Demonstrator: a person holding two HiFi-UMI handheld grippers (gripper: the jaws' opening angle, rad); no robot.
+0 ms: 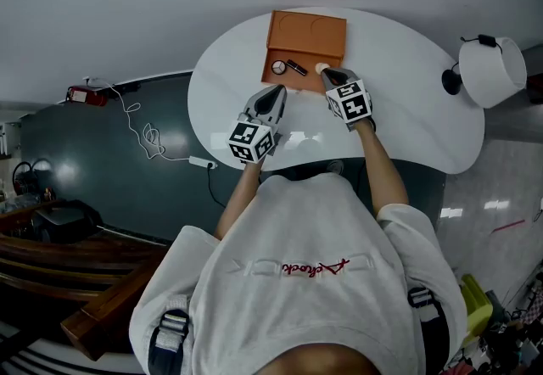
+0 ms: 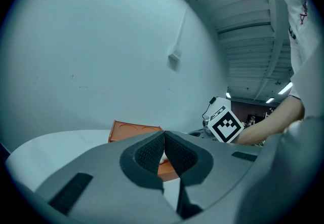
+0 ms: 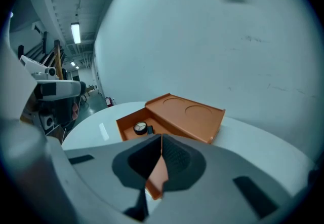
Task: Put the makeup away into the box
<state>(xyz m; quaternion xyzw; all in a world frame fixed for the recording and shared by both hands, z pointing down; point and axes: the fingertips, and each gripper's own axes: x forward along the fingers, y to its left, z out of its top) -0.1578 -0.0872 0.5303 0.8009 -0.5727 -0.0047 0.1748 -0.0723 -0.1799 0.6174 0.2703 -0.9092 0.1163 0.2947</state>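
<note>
Both grippers, left point(image 1: 277, 93) and right point(image 1: 330, 73), are closed, empty. I hold right at the box point(image 1: 307, 32) rim, likely for drop-offs; left idles beside.

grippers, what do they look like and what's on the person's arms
Both the left gripper and right gripper have smooth grey shells tapering to two jaws lined with dark textured pads. Each carries a white cube with black square markers. The person wears a white short-sleeved T-shirt.
</note>
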